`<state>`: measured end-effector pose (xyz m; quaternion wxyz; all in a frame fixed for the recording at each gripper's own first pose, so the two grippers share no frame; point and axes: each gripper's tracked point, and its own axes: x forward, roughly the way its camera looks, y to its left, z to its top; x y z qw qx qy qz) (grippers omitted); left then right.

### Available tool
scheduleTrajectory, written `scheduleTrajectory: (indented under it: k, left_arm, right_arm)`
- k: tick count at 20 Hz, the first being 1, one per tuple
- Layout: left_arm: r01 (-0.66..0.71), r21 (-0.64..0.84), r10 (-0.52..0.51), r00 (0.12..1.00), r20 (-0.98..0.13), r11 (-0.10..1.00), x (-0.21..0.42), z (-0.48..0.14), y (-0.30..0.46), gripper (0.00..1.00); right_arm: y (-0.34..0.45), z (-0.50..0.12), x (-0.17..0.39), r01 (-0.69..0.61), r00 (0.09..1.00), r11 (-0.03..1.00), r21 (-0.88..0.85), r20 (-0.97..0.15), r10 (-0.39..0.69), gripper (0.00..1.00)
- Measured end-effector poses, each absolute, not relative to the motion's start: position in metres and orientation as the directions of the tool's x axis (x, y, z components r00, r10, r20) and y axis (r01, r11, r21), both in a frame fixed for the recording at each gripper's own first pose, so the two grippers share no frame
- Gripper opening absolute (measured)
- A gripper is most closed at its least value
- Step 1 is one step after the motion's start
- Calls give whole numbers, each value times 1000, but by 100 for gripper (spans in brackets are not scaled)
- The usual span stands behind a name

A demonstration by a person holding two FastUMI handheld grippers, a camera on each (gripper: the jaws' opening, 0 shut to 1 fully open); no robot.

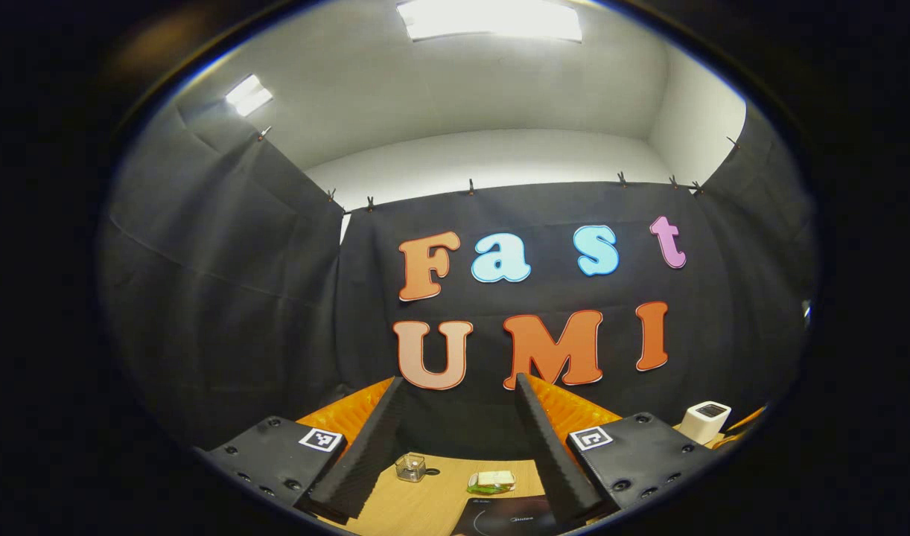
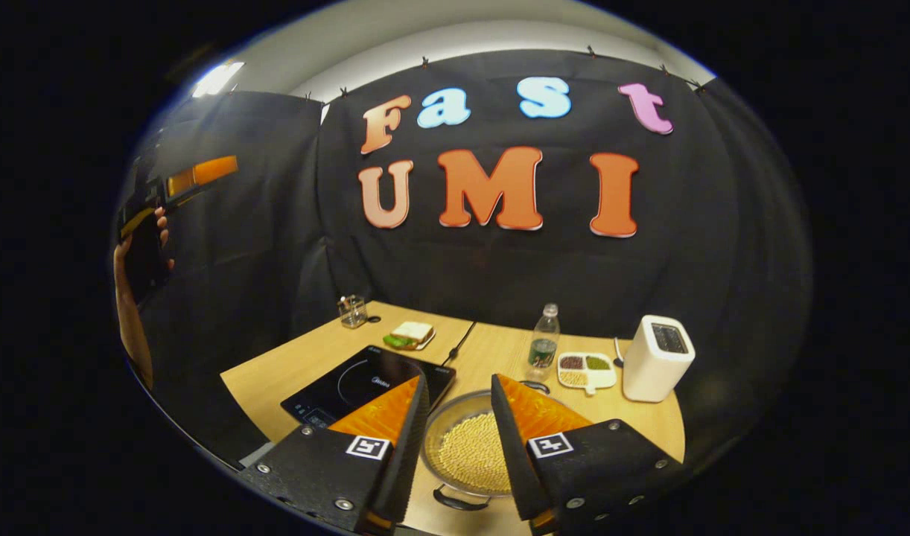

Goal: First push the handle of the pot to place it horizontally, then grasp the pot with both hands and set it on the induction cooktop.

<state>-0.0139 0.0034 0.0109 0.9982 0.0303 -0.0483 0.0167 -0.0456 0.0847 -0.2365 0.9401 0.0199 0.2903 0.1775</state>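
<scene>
Table (image 2: 291, 372): pot (image 2: 470, 450) between right claw (image 2: 459, 394) fingers.

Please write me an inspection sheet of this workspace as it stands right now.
Surface: wooden table.
Job's things: pot of pale beans beside the cooktop, not on it; one dark handle at its near rim.
Clutter: glass cup, sandwich, bottle, tray of beans, white appliance.
Grippers: right gripper open above the pot; left gripper open, held high, facing the wall.
Cables: a dark one runs from the cooktop to the table's back edge.
Surroundings: black cloth wall, ceiling lights.
</scene>
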Motion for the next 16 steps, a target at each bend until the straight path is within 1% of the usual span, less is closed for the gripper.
scheduleTrajectory:
  k: [1, 2, 4, 7, 9, 10, 12, 15, 16]
  left_arm:
    - [-33, 61, 27, 995, 98, 998, -14, 10, 3, 96]
    - [-33, 64, 27, 995, 99, 997, -14, 9, 3, 96]
    - [-34, 67, 27, 995, 97, 997, -13, 6, 1, 96]
    - [-37, 64, 32, 996, 79, 997, -10, -2, 4, 96]
    - [-46, 59, 42, 997, 66, 997, -8, -7, 10, 96]
    - [-53, 57, 50, 997, 62, 997, -7, -9, 13, 96]
    - [-69, 58, 65, 996, 68, 996, -5, -10, 18, 95]
    - [-91, 69, 87, 994, 66, 993, -2, -16, 25, 96]
    - [-92, 69, 87, 994, 61, 993, -1, -18, 26, 95]
  right_arm:
    - [90, -251, -50, -327, 738, 932, 157, -573, 356, 49]
    - [93, -264, -55, -329, 708, 928, 173, -606, 364, 42]
    - [103, -293, -63, -334, 643, 920, 207, -663, 383, 33]
    - [122, -318, -79, -358, 545, 893, 272, -716, 436, 28]
    - [130, -336, -88, -361, 481, 883, 301, -751, 453, 20]
    - [132, -345, -93, -356, 448, 882, 308, -772, 451, 15]
    - [131, -365, -101, -342, 400, 893, 291, -815, 419, 12]
    - [142, -382, -111, -355, 345, 882, 309, -834, 431, 10]
    - [146, -388, -113, -351, 322, 877, 328, -837, 442, 5]
